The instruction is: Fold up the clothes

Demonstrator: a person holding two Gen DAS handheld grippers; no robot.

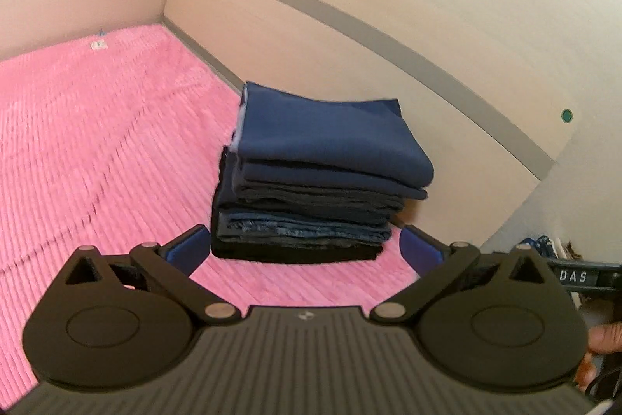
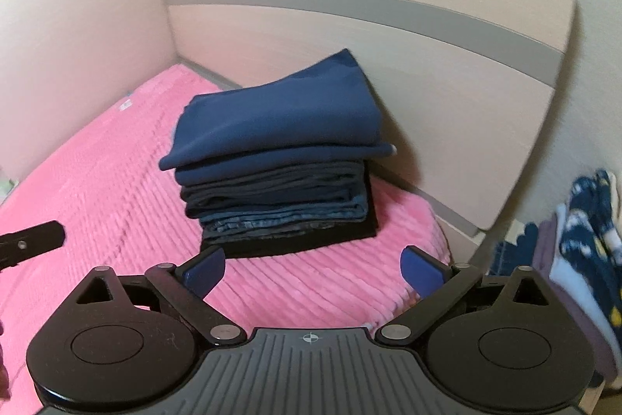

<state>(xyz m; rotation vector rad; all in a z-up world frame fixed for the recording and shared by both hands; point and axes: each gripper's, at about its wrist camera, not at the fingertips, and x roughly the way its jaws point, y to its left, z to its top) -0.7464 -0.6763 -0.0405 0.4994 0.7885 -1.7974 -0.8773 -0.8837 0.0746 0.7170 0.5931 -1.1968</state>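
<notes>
I have the left gripper (image 1: pixel 305 249) held low over the pink ribbed blanket (image 1: pixel 97 150), aimed straight at the stack of folded clothes (image 1: pixel 315 181). Its blue pads (image 1: pixel 188 249) stand wide apart with nothing between them; the stack's black bottom layer sits just ahead of the gap, not touching either pad. At the lower right edge of this view I see part of a hand (image 1: pixel 600 341) and a dark bar lettered "DAS" (image 1: pixel 583 277).

The right gripper (image 2: pixel 313 271) sits in a like pose, low and level, pointed at the same stack (image 2: pixel 280 174) from slightly further right. Its pads (image 2: pixel 204 275) are likewise spread, empty, hanging above the blanket (image 2: pixel 97 201). A black piece of the other tool (image 2: pixel 31 242) shows at the left edge.

The stack rests on the blanket at the corner of the bed, close against the pale headboard (image 2: pixel 388 72) with its grey stripe. I count several layers: a navy piece on top, folded square with a rounded fold edge facing me; darker navy and grey layers beneath; faded denim lower down; a black piece at the base. Edges are roughly aligned, the top piece overhanging slightly toward the left in the right wrist view.

Beyond the bed's right edge lies a heap of unfolded patterned garments (image 2: pixel 583 240), blurred.
</notes>
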